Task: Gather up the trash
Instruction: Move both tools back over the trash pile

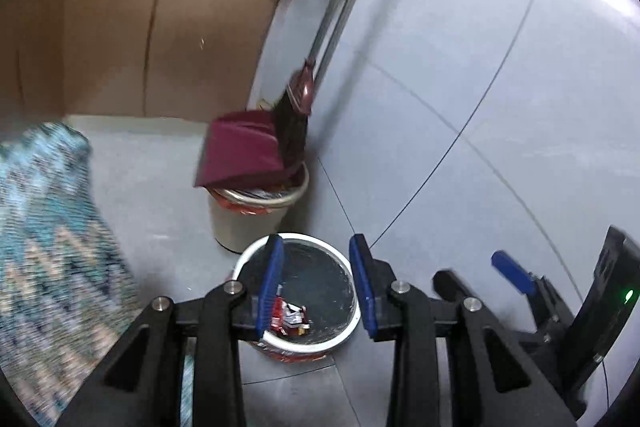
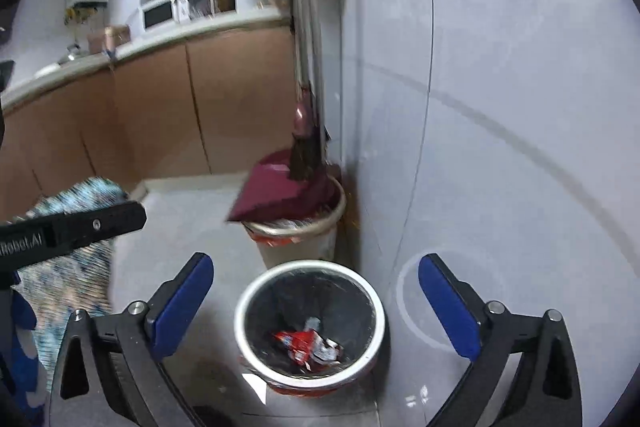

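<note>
We see the left gripper (image 1: 317, 281) partly apart, empty | red wrappers (image 2: 310, 343) lie in the white bin (image 2: 376, 323) – black-lined, beside a beige bin (image 2: 296, 247) under a dustpan (image 2: 280, 195) | right gripper (image 2: 316, 301) wide apart, empty – above the white bin.

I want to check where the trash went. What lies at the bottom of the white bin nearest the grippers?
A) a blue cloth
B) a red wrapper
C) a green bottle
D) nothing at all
B: a crumpled red wrapper lies on the black liner inside the white bin, and both grippers are empty above it.
</note>
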Demonstrator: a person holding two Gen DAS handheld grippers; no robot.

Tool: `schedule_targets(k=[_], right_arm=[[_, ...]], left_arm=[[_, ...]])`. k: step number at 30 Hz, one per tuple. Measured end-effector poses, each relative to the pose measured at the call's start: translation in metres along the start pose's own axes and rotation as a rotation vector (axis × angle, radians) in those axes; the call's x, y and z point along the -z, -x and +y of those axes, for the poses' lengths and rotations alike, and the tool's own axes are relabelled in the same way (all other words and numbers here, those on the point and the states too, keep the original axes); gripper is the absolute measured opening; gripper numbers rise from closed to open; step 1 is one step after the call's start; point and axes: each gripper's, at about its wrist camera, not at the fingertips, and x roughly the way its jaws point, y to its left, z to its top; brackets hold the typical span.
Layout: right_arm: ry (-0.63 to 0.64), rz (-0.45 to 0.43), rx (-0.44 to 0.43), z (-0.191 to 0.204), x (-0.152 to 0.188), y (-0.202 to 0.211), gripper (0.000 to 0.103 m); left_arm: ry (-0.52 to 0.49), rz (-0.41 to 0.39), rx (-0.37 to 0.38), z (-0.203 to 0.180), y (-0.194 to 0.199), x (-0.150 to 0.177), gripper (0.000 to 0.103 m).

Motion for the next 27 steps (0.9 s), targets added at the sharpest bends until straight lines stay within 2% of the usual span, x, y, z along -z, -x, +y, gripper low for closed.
schedule_targets(k=[6, 8, 10, 14, 19, 27], right_arm=[[-0.019, -0.101, -0.088, 0.022, -0.019, 0.070, 0.103], [-0.027, -0.131, -0.139, 0.031, -0.024, 0.097, 0.103], [-0.026, -0.150, -0.176, 0.038, -0.027, 0.114, 0.103], [0.006, -0.186, -0.252, 0.056, -0.035, 0.154, 0.103], [0.020, -0.213, -0.304, 0.080, -0.045, 0.189, 0.103], [0.053, -0.284, -0.403, 0.109, -0.040, 0.246, 0.103]], left_arm=[[-0.036, -0.135, -0.058, 0.005, 0.099, 0.010, 0.033], [-0.042, -0.182, -0.080, 0.008, 0.134, 0.015, 0.041], [-0.044, -0.243, -0.116, 0.010, 0.171, 0.021, 0.057], [-0.025, -0.346, -0.154, 0.018, 0.238, 0.036, 0.062], [-0.023, -0.417, -0.208, 0.023, 0.301, 0.054, 0.064], [-0.048, -0.526, -0.374, 0.018, 0.374, 0.094, 0.074]])
